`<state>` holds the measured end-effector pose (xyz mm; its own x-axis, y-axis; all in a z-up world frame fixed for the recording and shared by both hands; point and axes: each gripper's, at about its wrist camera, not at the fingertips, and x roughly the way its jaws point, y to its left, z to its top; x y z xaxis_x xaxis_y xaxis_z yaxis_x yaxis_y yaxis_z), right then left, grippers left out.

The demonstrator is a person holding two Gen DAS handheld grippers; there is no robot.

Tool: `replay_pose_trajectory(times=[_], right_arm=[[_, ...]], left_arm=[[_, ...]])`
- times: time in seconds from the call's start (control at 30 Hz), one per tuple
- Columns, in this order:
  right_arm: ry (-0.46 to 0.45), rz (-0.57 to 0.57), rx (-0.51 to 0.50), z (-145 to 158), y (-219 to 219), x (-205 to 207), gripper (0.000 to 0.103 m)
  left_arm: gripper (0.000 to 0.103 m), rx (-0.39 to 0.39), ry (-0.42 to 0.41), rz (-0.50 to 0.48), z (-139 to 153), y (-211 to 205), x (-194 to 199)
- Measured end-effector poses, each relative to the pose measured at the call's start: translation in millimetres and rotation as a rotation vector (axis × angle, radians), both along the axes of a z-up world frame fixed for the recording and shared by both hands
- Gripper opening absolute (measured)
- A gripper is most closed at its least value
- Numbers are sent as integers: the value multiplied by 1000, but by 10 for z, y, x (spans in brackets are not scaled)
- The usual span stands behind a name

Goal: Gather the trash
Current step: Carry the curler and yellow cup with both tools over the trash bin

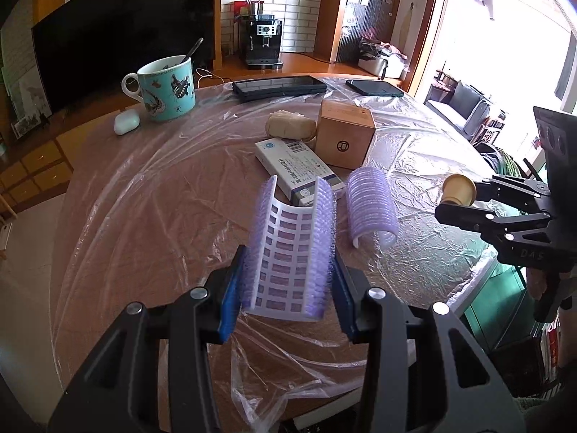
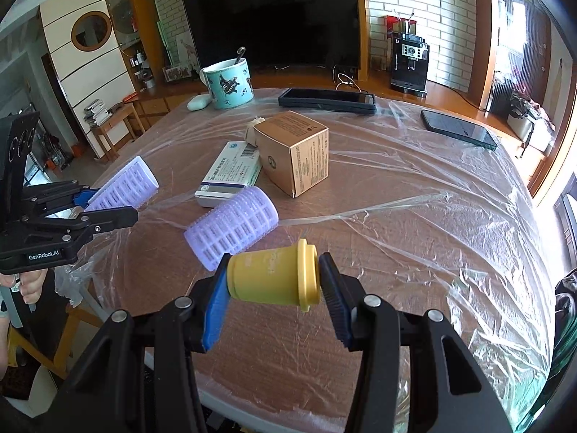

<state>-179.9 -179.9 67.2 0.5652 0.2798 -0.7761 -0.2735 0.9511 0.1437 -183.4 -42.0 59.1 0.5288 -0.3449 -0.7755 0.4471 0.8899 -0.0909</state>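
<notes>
There are two lilac plastic hair rollers with bristles, one small yellow plastic cup, two boxes, one mug and two dark flat devices on the round table covered with thin clear plastic film (image 1: pixel 151 195).

The left gripper (image 1: pixel 288 281) is clamped on the first lilac hair roller (image 1: pixel 288 249); its blue pads (image 1: pixel 230 299) press the roller from both sides, and the roller is lifted over the film. The right gripper (image 2: pixel 272 281) is closed on the yellow cup (image 2: pixel 274 276), which lies sideways between its pads, rim to the right. The second lilac hair roller (image 2: pixel 230 225) lies on the film, just in front of the right gripper and near the left one.

Behind this roller is a flat white medicine box with a barcode (image 2: pixel 230 173), and beside it a brown cardboard cube box (image 2: pixel 295 151). A crumpled beige wad (image 1: pixel 290 127) lies behind the boxes, touching the cube. Further back stand a turquoise mug with a spoon (image 1: pixel 167 88), a white earbud case (image 1: pixel 126 122), a black tablet (image 1: pixel 279 86) and a dark phone (image 2: pixel 458 128)
</notes>
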Motion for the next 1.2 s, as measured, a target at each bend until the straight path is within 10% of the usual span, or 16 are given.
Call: replay_pose_trajectory(times=[1.2], right_arm=[[-33, 68, 36, 182, 160, -702, 48]], left_arm=[[45, -41, -37, -67, 106, -115, -714]])
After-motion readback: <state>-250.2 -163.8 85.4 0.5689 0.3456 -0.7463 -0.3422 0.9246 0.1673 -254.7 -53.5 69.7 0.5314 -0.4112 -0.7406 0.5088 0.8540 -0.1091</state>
